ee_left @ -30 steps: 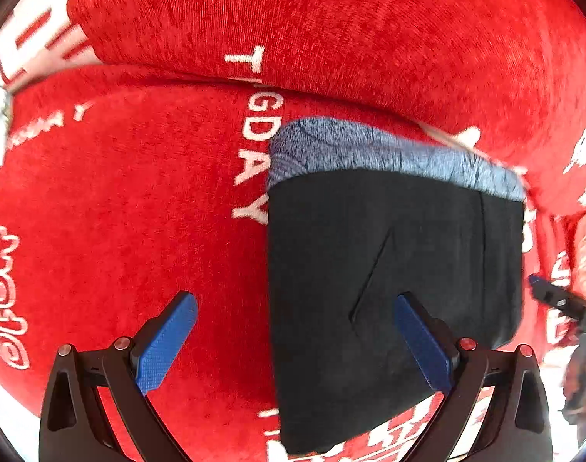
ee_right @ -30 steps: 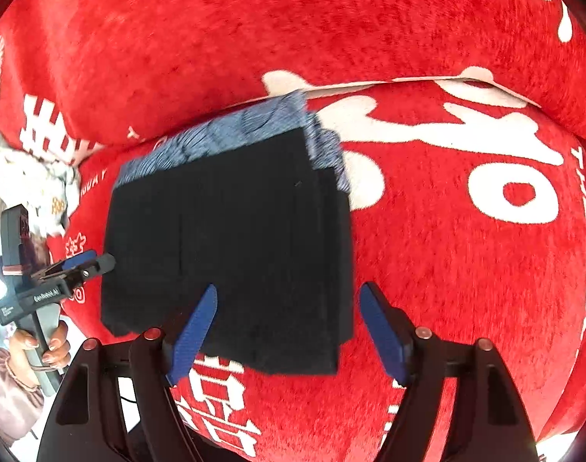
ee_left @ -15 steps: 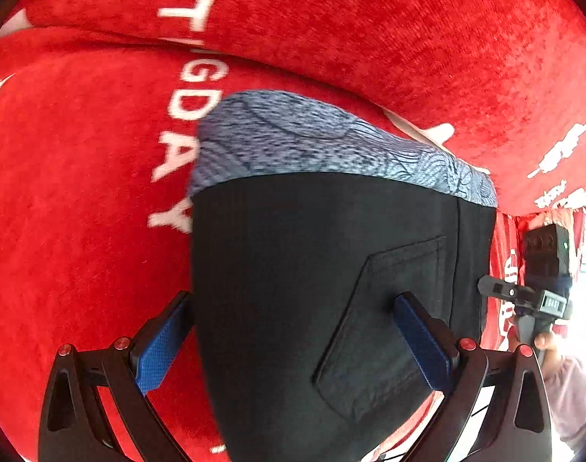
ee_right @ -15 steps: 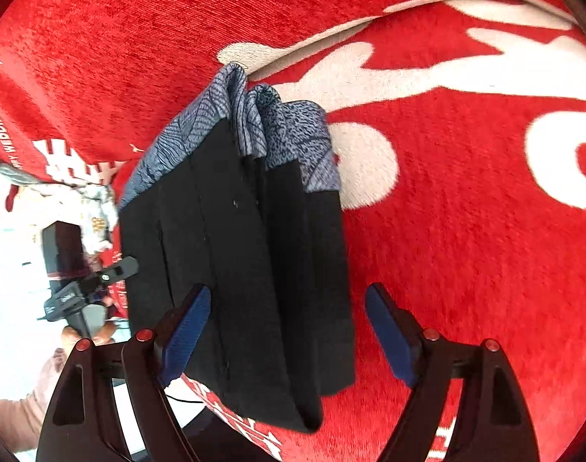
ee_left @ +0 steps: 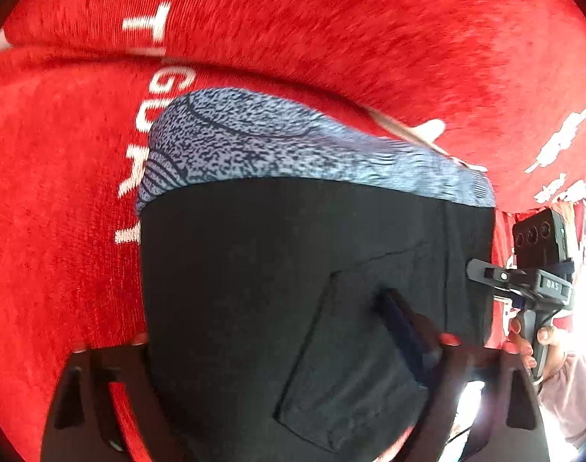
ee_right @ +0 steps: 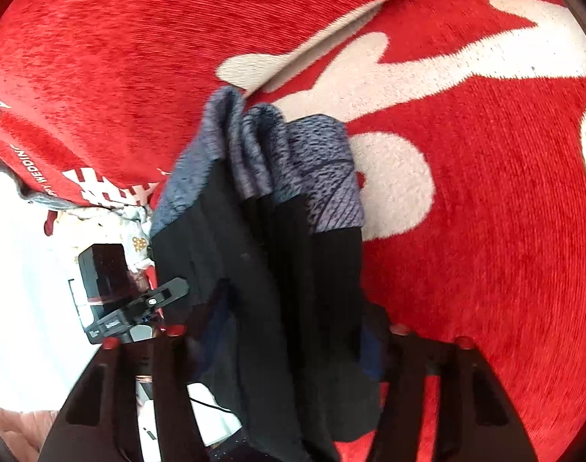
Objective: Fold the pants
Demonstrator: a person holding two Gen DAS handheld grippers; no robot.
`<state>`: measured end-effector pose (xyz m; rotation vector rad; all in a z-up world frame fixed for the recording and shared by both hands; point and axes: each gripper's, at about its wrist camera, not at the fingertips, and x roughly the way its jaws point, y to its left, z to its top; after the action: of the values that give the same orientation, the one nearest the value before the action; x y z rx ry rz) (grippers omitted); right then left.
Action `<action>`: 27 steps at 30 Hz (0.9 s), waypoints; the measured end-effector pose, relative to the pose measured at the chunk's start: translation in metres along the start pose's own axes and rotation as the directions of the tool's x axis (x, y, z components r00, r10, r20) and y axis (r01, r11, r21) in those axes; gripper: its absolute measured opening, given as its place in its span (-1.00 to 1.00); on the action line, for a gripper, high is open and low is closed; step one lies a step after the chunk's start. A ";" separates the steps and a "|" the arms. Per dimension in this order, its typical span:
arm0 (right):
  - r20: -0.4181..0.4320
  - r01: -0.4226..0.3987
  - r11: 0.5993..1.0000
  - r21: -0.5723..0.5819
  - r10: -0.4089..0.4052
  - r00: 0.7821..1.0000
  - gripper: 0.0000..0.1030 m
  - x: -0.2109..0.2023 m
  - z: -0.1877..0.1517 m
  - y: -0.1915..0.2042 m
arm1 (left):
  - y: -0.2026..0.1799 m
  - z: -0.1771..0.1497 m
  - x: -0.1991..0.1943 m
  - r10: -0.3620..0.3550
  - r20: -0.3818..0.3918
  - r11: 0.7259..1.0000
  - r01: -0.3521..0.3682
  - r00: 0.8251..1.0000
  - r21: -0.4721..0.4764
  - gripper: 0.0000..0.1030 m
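Left view: folded black pants (ee_left: 293, 288), speckled blue-grey waistband (ee_left: 293, 154) pointing away, are lying on plush red cloth (ee_left: 62, 231) with left gripper (ee_left: 266, 331) straddling them, grip unclear; right view: stacked layers (ee_right: 277, 269) are running lengthwise between right gripper (ee_right: 293, 327) fingers, closure indeterminate.

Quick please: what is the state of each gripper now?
Left gripper: open, fingers astride the folded pants.
Right gripper: open, fingers astride the pants too.
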<state>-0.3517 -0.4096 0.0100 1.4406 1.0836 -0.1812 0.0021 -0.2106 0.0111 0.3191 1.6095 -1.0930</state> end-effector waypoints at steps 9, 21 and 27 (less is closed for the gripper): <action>0.016 -0.073 0.997 0.001 0.073 0.997 -0.08 -0.027 -0.023 0.031 | -0.005 -0.032 -0.056 -0.031 0.029 0.999 0.029 0.999 0.037 0.22; -0.042 0.117 0.993 0.022 -0.116 0.992 0.08 0.019 -0.096 0.054 | 0.047 -0.088 -0.070 0.120 -0.030 0.991 -0.121 0.992 -0.051 0.30; 0.052 0.308 0.951 -0.040 -0.306 0.951 -0.09 -0.010 -0.102 0.072 | 0.048 -0.076 -0.108 0.245 0.105 0.969 -0.241 0.964 -0.051 0.30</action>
<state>-0.3571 -0.3132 0.0902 1.2135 1.2630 -0.4058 0.0256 -0.0906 0.0801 0.4128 1.4476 -0.8763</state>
